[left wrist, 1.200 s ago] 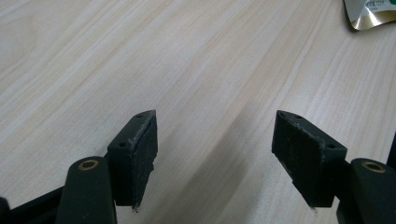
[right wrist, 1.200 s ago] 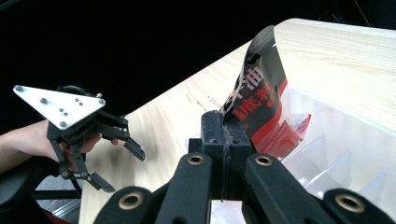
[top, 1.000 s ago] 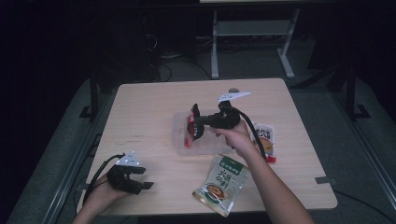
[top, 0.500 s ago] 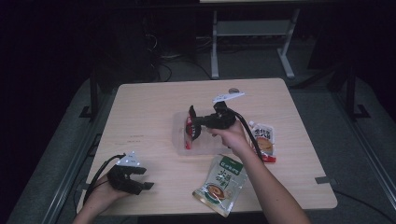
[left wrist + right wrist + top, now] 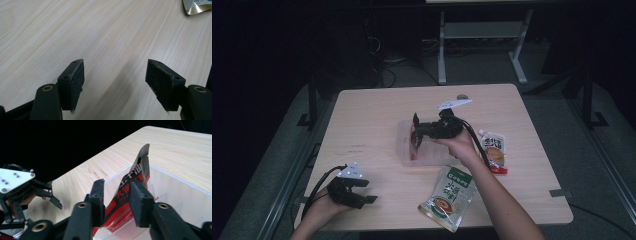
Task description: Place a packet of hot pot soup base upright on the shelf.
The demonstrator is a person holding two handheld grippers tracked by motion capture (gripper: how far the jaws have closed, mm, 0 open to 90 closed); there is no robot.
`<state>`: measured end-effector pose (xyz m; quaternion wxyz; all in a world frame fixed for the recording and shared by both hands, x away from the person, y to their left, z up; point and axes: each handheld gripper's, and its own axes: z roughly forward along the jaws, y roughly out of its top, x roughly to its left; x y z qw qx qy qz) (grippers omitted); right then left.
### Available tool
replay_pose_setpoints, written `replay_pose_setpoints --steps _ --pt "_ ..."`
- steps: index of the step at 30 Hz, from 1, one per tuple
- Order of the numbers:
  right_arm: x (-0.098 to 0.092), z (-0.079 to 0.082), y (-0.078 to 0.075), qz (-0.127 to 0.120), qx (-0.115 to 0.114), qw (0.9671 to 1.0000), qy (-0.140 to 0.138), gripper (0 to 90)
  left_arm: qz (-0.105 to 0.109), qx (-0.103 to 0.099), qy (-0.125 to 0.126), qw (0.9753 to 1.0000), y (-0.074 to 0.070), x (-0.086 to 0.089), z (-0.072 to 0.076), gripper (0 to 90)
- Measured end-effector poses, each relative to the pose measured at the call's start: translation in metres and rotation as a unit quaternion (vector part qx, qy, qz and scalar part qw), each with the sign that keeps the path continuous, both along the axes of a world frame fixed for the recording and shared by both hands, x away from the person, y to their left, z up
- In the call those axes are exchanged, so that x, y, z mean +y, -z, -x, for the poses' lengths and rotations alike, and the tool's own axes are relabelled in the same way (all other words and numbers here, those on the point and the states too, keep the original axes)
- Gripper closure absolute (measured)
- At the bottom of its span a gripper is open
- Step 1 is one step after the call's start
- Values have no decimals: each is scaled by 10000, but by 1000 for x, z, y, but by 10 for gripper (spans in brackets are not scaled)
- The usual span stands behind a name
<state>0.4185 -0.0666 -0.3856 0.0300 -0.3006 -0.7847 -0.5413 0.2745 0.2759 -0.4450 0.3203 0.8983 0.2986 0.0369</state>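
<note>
Where visible, three pouches (one binned)

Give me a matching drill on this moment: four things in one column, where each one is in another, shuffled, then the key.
1. red packet
2. green pouch
3. left gripper
4. white sachet

A. near table edge, by the right forearm
B. open, low at the table's near left corner
C. between the right gripper's jaws, standing in the clear bin
D. flat on the table, right of the bin

Pairs: 1-C, 2-A, 3-B, 4-D
</note>
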Motion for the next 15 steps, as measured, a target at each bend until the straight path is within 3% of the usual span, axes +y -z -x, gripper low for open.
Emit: replay_pose_setpoints --steps 5,9,15 --pt "-4 7 -7 69 -75 9999 -38 491 23 9 -20 10000 0 0 0 311" --pt "-9 15 -16 217 -309 9993 -59 443 -10 16 1 10000 0 0 0 311" --pt "-21 28 -26 404 -388 9984 -36 385 13 17 -38 10000 1 0 -1 311"
